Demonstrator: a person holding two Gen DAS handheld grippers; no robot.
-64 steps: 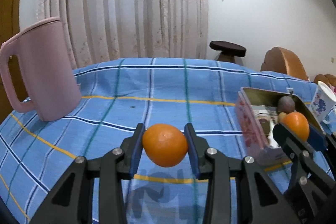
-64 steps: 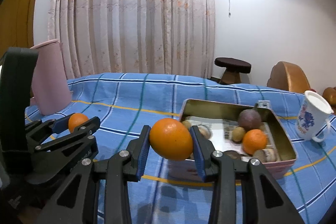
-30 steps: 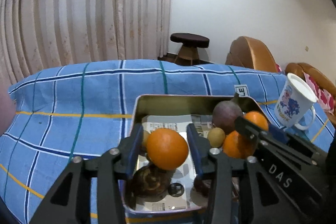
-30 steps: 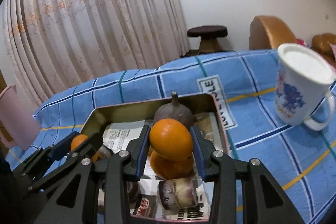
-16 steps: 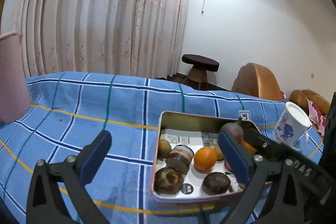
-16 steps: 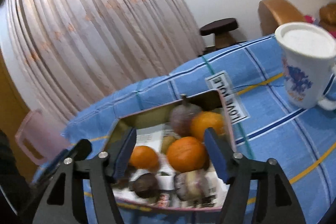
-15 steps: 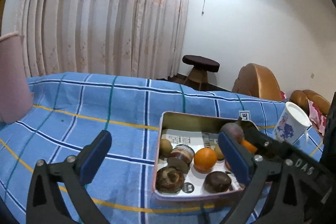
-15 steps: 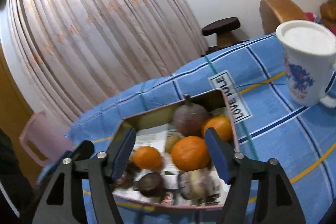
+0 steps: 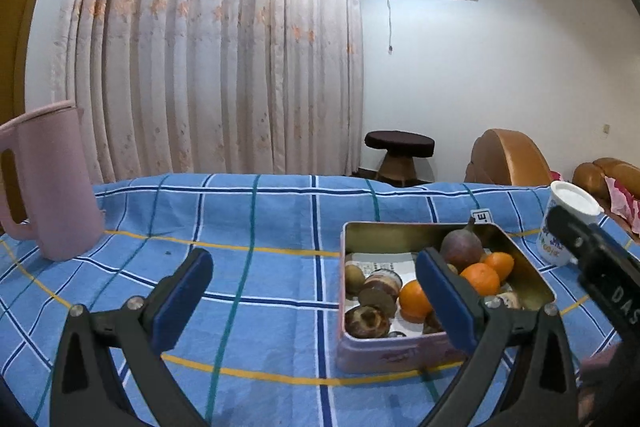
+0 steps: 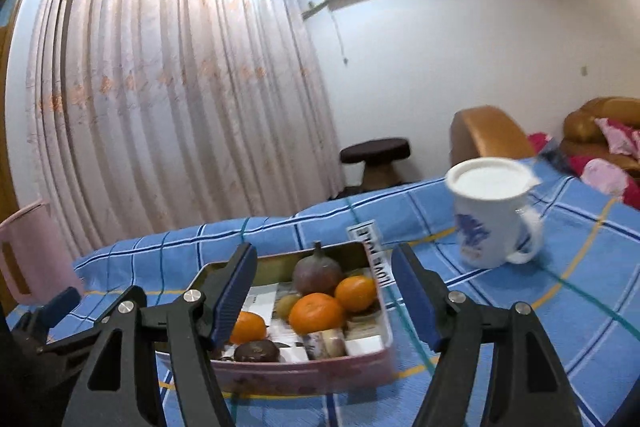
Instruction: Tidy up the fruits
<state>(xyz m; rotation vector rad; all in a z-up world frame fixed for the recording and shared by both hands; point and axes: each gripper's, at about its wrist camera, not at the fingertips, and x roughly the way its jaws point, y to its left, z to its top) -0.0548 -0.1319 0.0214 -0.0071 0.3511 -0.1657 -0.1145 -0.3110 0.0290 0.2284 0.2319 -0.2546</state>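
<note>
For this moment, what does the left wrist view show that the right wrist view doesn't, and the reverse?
Only the left wrist view shows the pink jug whole, standing on the cloth. Only the right wrist view shows the white mug whole, handle included, and the pink cushions behind it. Both show the tin holding three oranges and a purple fruit, the blue checked cloth, the curtain, the stool, and empty, open fingers.
</note>
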